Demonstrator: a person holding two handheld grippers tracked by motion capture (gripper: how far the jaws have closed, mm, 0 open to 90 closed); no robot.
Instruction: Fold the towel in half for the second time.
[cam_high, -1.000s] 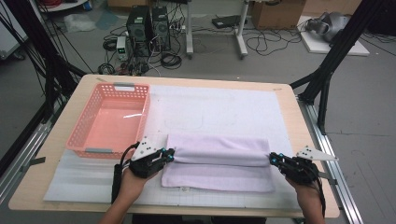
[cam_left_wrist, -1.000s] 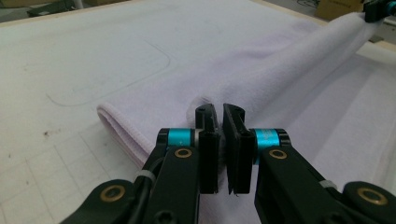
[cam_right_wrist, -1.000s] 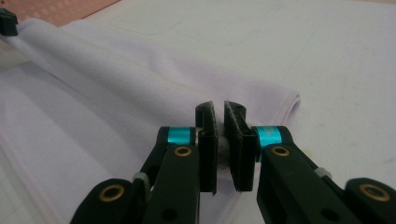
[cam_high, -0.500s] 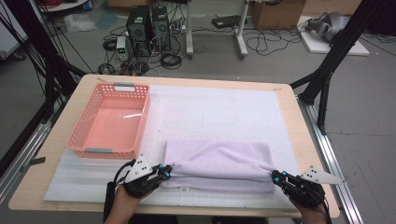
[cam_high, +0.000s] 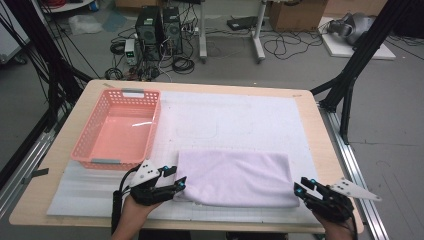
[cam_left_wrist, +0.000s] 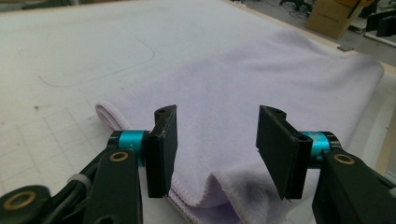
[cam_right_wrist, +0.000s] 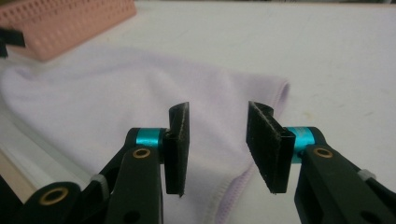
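On table, pink basket (cam_high: 120, 131) empty, towel (cam_high: 235, 177) beside

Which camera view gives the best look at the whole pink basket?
The high view: the pink basket appears whole there, on the table left of the folded lilac towel. The right gripper view catches just a strip of its latticed wall at the top left, behind the towel. The left gripper view looks across the towel instead.
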